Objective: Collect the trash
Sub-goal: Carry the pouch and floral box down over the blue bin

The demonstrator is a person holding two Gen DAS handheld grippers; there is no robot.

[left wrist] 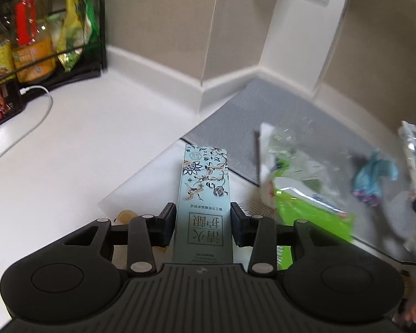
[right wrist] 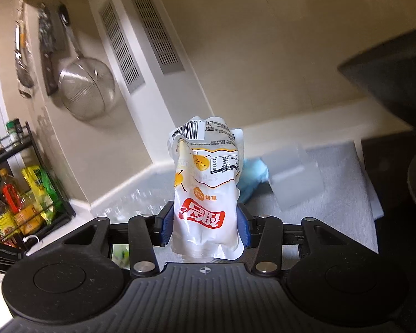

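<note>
The left gripper [left wrist: 203, 223] is pinched on a pale blue carton [left wrist: 203, 191] printed with flowers, its pads pressed against the two long sides so that the narrow box is carried lengthwise along the fingers and cannot swing; it is judged to be lifted clear of the white counter [left wrist: 77, 149] on its way to the bag. Just to the right, a clear plastic bag [left wrist: 319, 172] is seen, already filled with a green wrapper [left wrist: 313, 213] and a crumpled blue scrap [left wrist: 374, 174], over a grey mat [left wrist: 252, 116]; it appears to be kept open as the collecting place. The right gripper [right wrist: 205, 223] is closed on a white food pouch [right wrist: 206, 191], squeezed at its lower half so that the top stands upright; whether the bag's edge is also caught in that grip cannot be told. Further out, a rack of bottles [left wrist: 19, 44] is set against the wall, apart from the trash, and a strainer [right wrist: 86, 88] is hung on the wall.
</note>
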